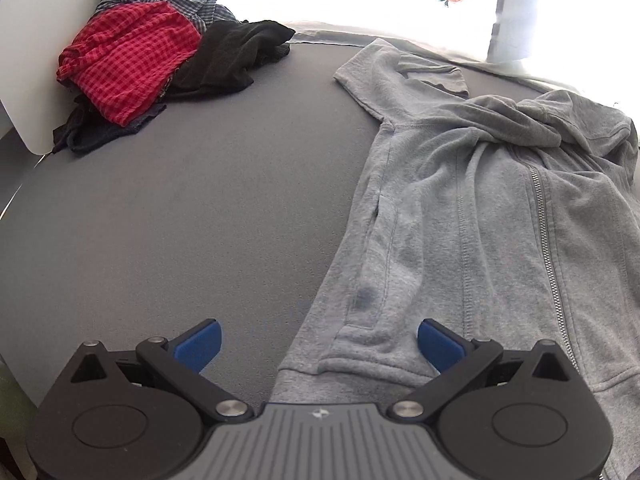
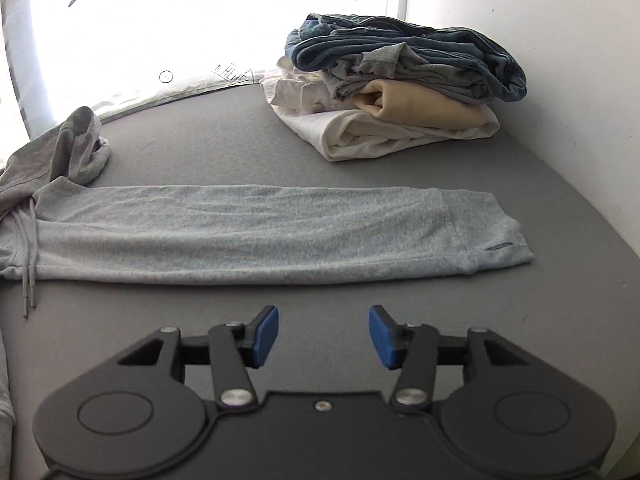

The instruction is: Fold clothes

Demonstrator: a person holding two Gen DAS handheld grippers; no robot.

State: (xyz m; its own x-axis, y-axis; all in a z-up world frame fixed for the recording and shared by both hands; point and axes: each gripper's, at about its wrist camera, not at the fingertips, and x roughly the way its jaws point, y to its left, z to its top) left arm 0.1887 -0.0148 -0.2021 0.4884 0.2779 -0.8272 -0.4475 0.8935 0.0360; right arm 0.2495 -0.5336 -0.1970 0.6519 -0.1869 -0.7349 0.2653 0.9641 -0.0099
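A grey zip-up hoodie (image 1: pixel 460 208) lies spread on the dark grey bed surface (image 1: pixel 180 208). My left gripper (image 1: pixel 318 344) is open, its blue pads over the hoodie's bottom hem at the left corner, holding nothing. In the right wrist view the hoodie's long sleeve (image 2: pixel 260 232) lies stretched flat across the surface, cuff to the right, with the hood (image 2: pixel 76 148) and drawstrings (image 2: pixel 30 256) at the left. My right gripper (image 2: pixel 323 334) is open and empty, just in front of the sleeve.
A heap of unfolded clothes, red checked (image 1: pixel 128 56), black (image 1: pixel 236 56) and blue checked, lies at the far left. A stack of folded clothes (image 2: pixel 400 92) with jeans on top stands at the far right by the white wall (image 2: pixel 540 40). A bright window runs along the back.
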